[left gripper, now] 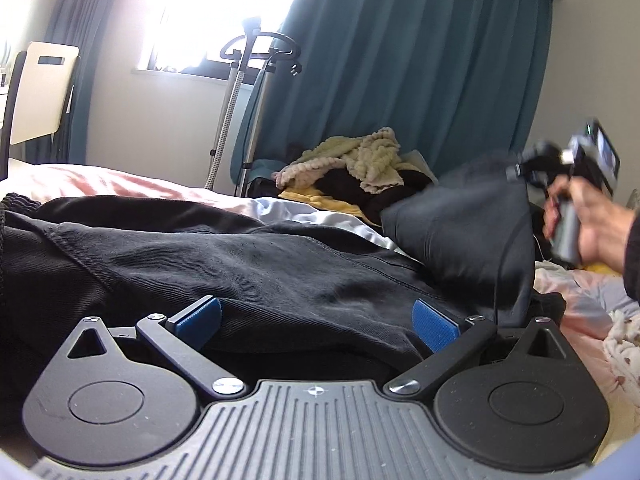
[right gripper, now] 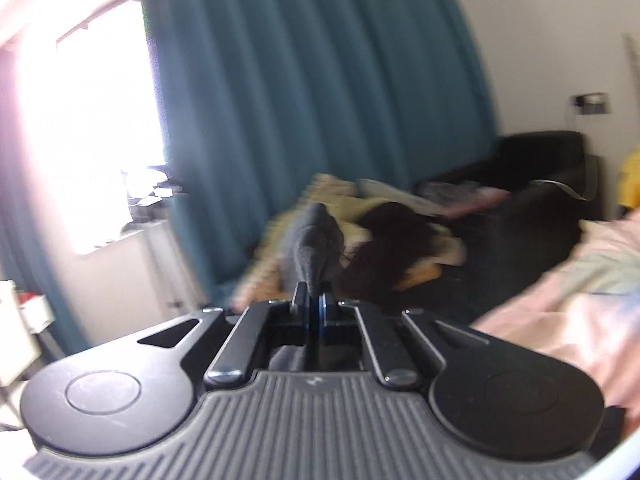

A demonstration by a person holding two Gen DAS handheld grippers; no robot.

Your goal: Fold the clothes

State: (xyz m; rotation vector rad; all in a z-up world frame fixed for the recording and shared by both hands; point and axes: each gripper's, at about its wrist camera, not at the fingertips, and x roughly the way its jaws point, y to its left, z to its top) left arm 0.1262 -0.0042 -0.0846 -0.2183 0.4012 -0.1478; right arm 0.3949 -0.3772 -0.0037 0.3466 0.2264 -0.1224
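Note:
A black garment (left gripper: 248, 264) lies spread on the bed in the left wrist view. My left gripper (left gripper: 316, 320) rests low on it, its blue-padded fingers (left gripper: 434, 324) wide apart with cloth bulging between them, the pads not pressing. At the right a hand holds my right gripper (left gripper: 516, 170), which lifts one end of the garment (left gripper: 464, 232) off the bed. In the blurred right wrist view the right gripper (right gripper: 316, 304) has its jaws together on a fold of the dark cloth (right gripper: 314, 244), which sticks up past the fingertips.
A pile of other clothes, cream knit (left gripper: 360, 156) on black and yellow, lies beyond the garment. Teal curtains (left gripper: 400, 72) hang behind, with a garment steamer stand (left gripper: 256, 80) by the window. Pink bedding (left gripper: 580, 312) extends to the right, and a dark sofa (right gripper: 532, 200) stands behind.

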